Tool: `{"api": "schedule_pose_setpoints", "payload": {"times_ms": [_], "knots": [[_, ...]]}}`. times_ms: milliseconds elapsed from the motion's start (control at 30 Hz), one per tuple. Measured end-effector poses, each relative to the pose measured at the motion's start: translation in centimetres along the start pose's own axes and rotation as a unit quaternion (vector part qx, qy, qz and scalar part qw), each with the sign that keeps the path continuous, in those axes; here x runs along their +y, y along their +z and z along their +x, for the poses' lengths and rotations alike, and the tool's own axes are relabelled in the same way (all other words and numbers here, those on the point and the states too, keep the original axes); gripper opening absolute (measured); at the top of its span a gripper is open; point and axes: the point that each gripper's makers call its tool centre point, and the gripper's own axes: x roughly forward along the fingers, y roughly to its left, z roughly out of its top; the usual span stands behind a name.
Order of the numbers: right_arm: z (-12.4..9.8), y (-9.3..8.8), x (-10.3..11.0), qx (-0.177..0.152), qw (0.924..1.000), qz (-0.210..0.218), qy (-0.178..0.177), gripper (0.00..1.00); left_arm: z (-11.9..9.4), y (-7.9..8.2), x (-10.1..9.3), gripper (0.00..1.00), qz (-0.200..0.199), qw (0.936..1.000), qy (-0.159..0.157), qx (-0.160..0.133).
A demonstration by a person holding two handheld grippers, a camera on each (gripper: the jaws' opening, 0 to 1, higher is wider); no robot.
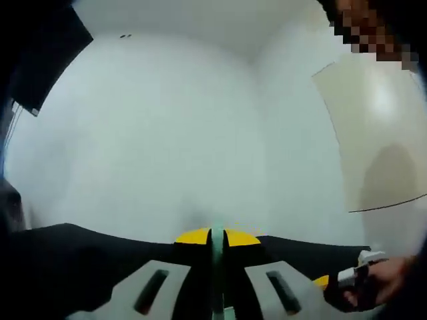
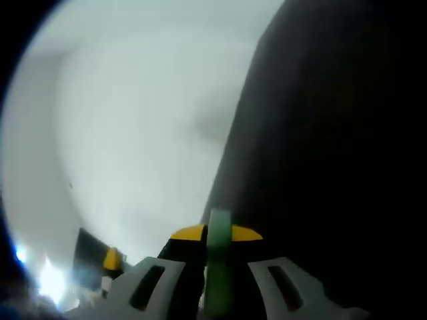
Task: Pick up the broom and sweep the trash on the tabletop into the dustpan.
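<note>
In the left gripper view my left gripper [image 1: 217, 237] points at a white wall, its yellow-tipped jaws shut on a thin pale green handle [image 1: 217, 267] that runs up between them. The black tabletop [image 1: 73, 257] lies just below the tips. My right gripper [image 1: 333, 283] comes in at the lower right, held by a hand [image 1: 393, 277]. The right gripper view is strongly tilted. There my right gripper [image 2: 217, 233] is shut on a green handle [image 2: 219, 280]. I cannot tell which handle belongs to the broom and which to the dustpan. The left gripper [image 2: 112, 260] shows at the lower left.
A white wall [image 1: 167, 133] fills the background. A beige panel [image 1: 380, 133] leans at the right, and a dark object [image 1: 40, 60] hangs at the upper left. In the right gripper view a black surface [image 2: 333, 167] takes up the right half.
</note>
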Motion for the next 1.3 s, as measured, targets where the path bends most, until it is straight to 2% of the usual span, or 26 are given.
{"api": "schedule_pose_setpoints", "payload": {"times_ms": [167,367,467,567,633,733,800,867,967,1000,1067,1133,1200,1233,1300], "knots": [[0.0,0.0,0.0,-0.002,1.0000,0.000,0.000,0.13,1.6,-1.9,-2.3,0.04,0.002,0.9999,-0.008,-0.010],[0.0,0.2,0.0,-0.006,1.0000,0.004,0.001,0.13,3.3,-2.0,-6.0,0.06,0.010,0.9993,-0.028,-0.023],[0.0,0.3,-0.1,-0.007,1.0000,0.005,0.001,0.13,3.5,-1.0,-6.1,0.05,0.032,0.9985,-0.022,-0.040],[0.0,0.3,-0.1,-0.007,1.0000,0.003,0.001,0.13,3.8,-0.6,-5.9,0.05,0.030,0.9984,-0.020,-0.043],[0.0,0.3,-0.1,-0.006,1.0000,0.002,0.001,0.13,3.8,-0.8,-4.9,0.05,0.062,0.9976,-0.002,-0.031],[0.0,0.3,-0.1,-0.004,1.0000,0.003,0.003,0.13,3.3,0.3,-3.0,0.05,0.075,0.9962,0.016,-0.041],[0.0,0.2,-0.1,-0.001,1.0000,0.000,0.003,0.14,2.6,1.7,-1.2,0.05,0.076,0.9955,0.026,-0.050],[0.1,0.1,-0.1,0.005,1.0000,-0.003,0.004,0.15,1.7,3.3,0.7,0.05,0.055,0.9958,0.030,-0.068],[0.2,0.1,0.3,0.010,0.9999,0.001,0.009,0.23,0.2,5.6,3.5,0.05,0.067,0.9930,0.043,-0.087],[0.2,0.0,0.4,0.015,0.9999,0.001,0.009,0.25,-0.1,6.1,3.9,0.04,0.081,0.9911,0.044,-0.095],[0.1,-0.1,0.4,0.023,0.9997,0.001,0.005,0.28,-1.2,7.1,5.2,0.05,0.151,0.9826,0.048,-0.096],[0.0,-0.4,0.4,0.031,0.9995,0.001,-0.001,0.31,-1.7,7.0,5.6,0.04,0.209,0.9729,0.045,-0.088],[-0.2,-0.8,0.5,0.042,0.9991,-0.004,-0.008,0.34,-2.1,5.7,6.1,0.05,0.290,0.9546,0.035,-0.059],[-0.1,-1.2,0.5,0.047,0.9988,-0.008,-0.011,0.34,-2.3,4.8,6.7,0.05,0.299,0.9526,0.036,-0.044],[-0.1,-1.3,0.4,0.048,0.9986,-0.013,-0.017,0.33,-2.8,3.4,8.4,0.05,0.267,0.9623,0.043,-0.025]]}}
